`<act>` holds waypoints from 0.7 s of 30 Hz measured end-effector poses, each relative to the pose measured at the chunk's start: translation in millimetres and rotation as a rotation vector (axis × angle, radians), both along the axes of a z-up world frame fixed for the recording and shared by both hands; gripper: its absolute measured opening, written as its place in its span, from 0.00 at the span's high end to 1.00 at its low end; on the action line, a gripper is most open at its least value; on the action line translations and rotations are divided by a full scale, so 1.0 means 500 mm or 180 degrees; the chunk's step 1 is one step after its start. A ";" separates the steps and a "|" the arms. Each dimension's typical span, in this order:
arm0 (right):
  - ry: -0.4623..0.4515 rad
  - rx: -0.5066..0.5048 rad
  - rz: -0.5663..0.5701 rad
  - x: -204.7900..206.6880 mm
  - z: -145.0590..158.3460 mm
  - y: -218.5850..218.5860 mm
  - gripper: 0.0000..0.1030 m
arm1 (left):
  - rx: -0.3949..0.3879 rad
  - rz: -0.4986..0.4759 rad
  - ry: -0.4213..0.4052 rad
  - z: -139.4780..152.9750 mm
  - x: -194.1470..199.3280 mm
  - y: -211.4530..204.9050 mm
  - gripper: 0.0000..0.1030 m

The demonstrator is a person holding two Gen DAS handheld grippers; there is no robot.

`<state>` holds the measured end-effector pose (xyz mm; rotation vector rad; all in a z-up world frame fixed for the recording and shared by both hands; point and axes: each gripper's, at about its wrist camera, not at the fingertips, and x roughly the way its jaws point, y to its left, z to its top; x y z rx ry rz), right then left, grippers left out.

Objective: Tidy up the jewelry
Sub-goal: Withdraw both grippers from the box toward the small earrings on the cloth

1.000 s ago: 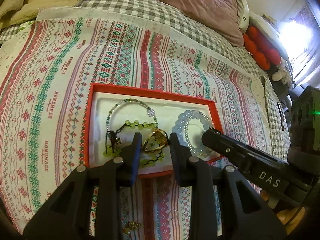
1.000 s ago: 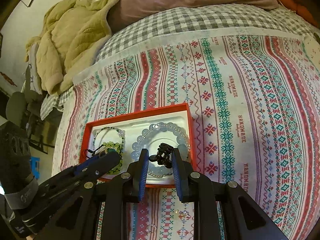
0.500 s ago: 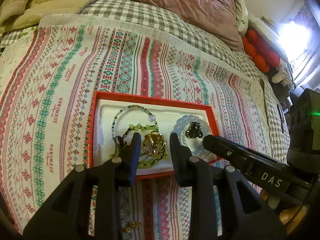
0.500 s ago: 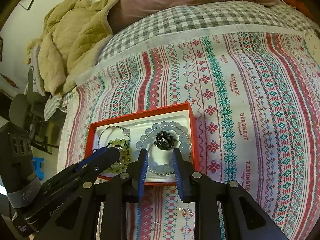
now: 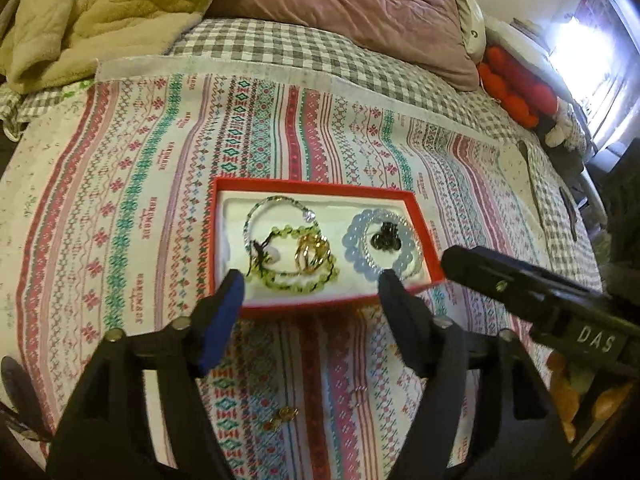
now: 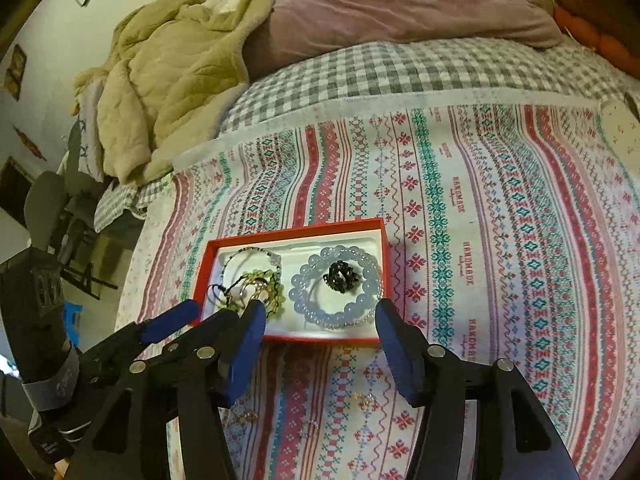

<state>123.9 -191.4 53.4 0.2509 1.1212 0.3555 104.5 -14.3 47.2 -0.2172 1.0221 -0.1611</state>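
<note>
A bed is filling both views, spread with a striped cross-stitch-patterned cloth (image 5: 152, 200) over a grey checked sheet (image 6: 400, 72), with a mauve pillow (image 5: 360, 12) and a rumpled tan blanket (image 6: 168, 80) lying at the head.

Near the cloth's front edge a shallow red box (image 5: 316, 192) with a white liner is sitting, and most of the jewelry is already lying in it. On its left side, in the left wrist view, a thin beaded bracelet (image 5: 276, 202), a green bead bracelet (image 5: 296, 280) and a gold ring-like piece (image 5: 314, 254) are overlapping. On the right side a pale blue bead bracelet (image 5: 356, 256) is encircling a small dark beaded piece (image 5: 385, 237).

The left gripper (image 5: 310, 292) is hovering over the box's near edge, its jaws opening wide with nothing between them. The right gripper (image 6: 320, 322) is doing the same above the blue bracelet, jaws spreading apart and empty.

The sorting looks largely done but not finished: a small gold piece (image 5: 282, 416) and what appears to be a tiny ring (image 5: 359, 389) are still lying loose on the cloth in front of the box, apparently waiting to be collected.
</note>
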 end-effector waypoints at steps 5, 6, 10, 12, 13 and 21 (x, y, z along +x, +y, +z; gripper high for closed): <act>-0.0062 -0.0084 -0.0013 -0.032 0.015 -0.008 0.33 | 0.0143 0.0044 0.0021 0.008 -0.033 0.003 0.19; -0.0072 -0.0107 -0.0001 -0.038 0.017 -0.007 0.31 | 0.0164 0.0050 0.0023 0.009 -0.041 0.005 0.18; -0.0101 -0.0230 0.0040 -0.065 0.022 -0.005 0.27 | 0.0211 0.0101 0.0070 0.006 -0.062 0.010 0.08; -0.0105 -0.0281 0.0050 -0.075 0.021 -0.005 0.24 | 0.0252 0.0140 0.0094 0.002 -0.072 0.017 0.02; -0.0114 -0.0322 0.0044 -0.080 0.021 -0.007 0.21 | 0.0276 0.0161 0.0103 0.000 -0.076 0.021 0.01; -0.0137 -0.0677 0.0070 -0.109 -0.004 -0.022 0.13 | 0.0375 0.0251 0.0270 -0.037 -0.106 0.055 0.01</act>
